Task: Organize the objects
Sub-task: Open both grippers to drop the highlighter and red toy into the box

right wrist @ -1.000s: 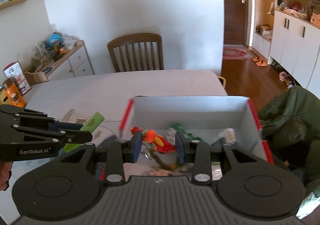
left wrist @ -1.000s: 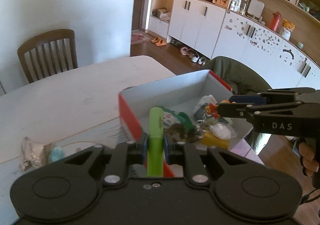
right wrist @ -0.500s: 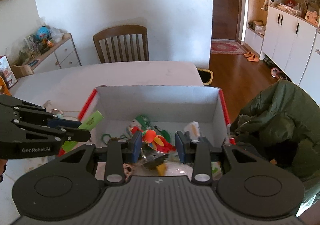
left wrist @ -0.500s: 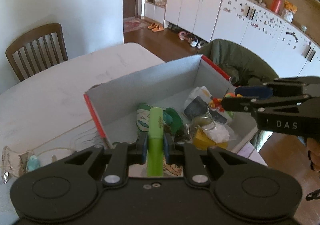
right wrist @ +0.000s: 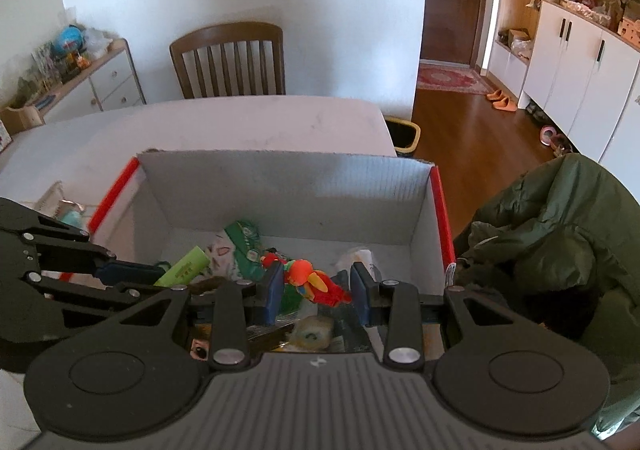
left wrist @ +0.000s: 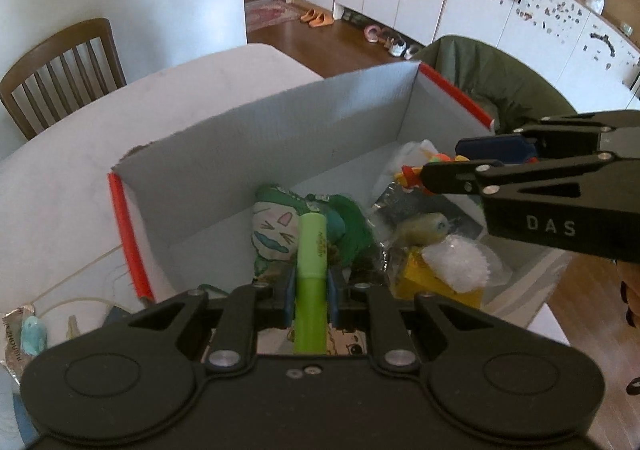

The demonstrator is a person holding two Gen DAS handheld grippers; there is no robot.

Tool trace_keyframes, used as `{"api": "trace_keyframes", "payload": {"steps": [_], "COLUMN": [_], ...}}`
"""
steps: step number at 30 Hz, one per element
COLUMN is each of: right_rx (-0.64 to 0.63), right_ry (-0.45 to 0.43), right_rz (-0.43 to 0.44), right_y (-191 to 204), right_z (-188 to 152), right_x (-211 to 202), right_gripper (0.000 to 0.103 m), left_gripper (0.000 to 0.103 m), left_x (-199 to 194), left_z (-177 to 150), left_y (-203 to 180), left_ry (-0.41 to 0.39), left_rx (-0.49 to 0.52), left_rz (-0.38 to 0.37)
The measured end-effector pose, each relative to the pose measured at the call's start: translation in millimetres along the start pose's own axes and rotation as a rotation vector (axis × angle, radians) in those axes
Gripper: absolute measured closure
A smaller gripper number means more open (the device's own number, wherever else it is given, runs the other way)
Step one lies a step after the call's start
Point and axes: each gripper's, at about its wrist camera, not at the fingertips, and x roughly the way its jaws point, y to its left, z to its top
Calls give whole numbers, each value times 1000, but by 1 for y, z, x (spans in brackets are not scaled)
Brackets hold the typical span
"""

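Note:
An open cardboard box (left wrist: 280, 130) (right wrist: 280, 190) with red edges sits on the white table and holds several small items. My left gripper (left wrist: 310, 290) is shut on a green tube (left wrist: 312, 250) that points forward over a green cat-print pouch (left wrist: 276, 226) in the box. My right gripper (right wrist: 316, 290) is shut on a red and orange parrot toy (right wrist: 312, 282), held above the box's contents. Each gripper shows in the other's view: the right gripper (left wrist: 440, 166) with the toy (left wrist: 412, 172), and the left gripper (right wrist: 132, 274) with the tube (right wrist: 184, 268).
A yellow block (left wrist: 432, 282), a white frilled wrapper (left wrist: 456, 258) and clear bags lie in the box. Loose wrappers (left wrist: 24, 334) lie on the table left of it. A wooden chair (right wrist: 228, 58) stands behind the table, and a green jacket (right wrist: 560, 230) hangs right of the box.
Both grippers have moved forward and down over the box while keeping their loads. The box now fills much more of both views.

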Motion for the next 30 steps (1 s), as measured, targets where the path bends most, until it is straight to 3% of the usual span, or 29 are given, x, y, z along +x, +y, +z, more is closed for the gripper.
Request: {"api": "trace_keyframes", "payload": {"steps": [16, 28, 30], "right_rx": [-54, -10, -11], "right_ry": [92, 77, 68], "right_rz": [32, 93, 104], "right_y": [2, -12, -13], "right_z": [-17, -20, -19], "right_x": [20, 5, 1], "right_gripper": [67, 65, 58], "left_gripper": [89, 83, 80], "left_x": [29, 44, 44], "left_z": [5, 0, 0], "left_y": [-5, 0, 0], "left_ry": [114, 174, 176], "left_rx": [22, 5, 6], "left_rz": [4, 16, 22]}}
